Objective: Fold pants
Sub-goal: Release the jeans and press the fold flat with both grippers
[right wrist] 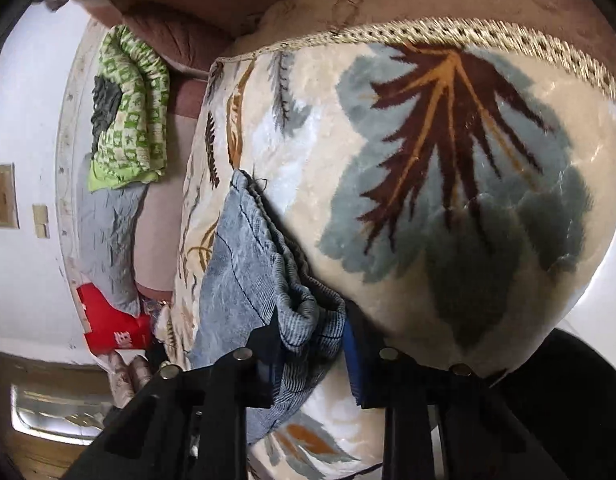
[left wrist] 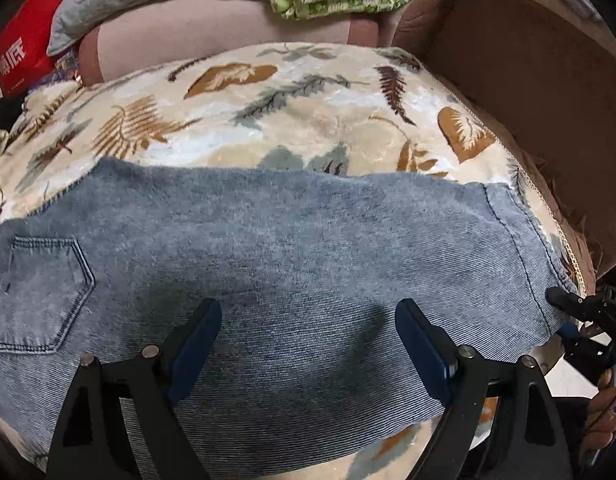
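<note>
We see the faded blue denim pants [left wrist: 292, 264] spread across the lower frame on a cream leaf-patterned plush blanket [left wrist: 268, 120]; our left gripper [left wrist: 308, 344] hovers open above them, our right gripper [right wrist: 309, 344] pinches their hem corner at lower centre

left gripper [left wrist: 308, 340] jaws spread; right gripper [right wrist: 311, 356] clamped.

The left wrist camera looks down and forward from close above the pants [left wrist: 292, 264], facing the sofa back, and it sees the right gripper [left wrist: 563, 308] at its right edge. The right wrist camera sits very near the hem end, rolled sideways, looking along the leaf blanket [right wrist: 447, 160]. Both views share pants, blanket and the green cloth [right wrist: 128, 108].
</note>
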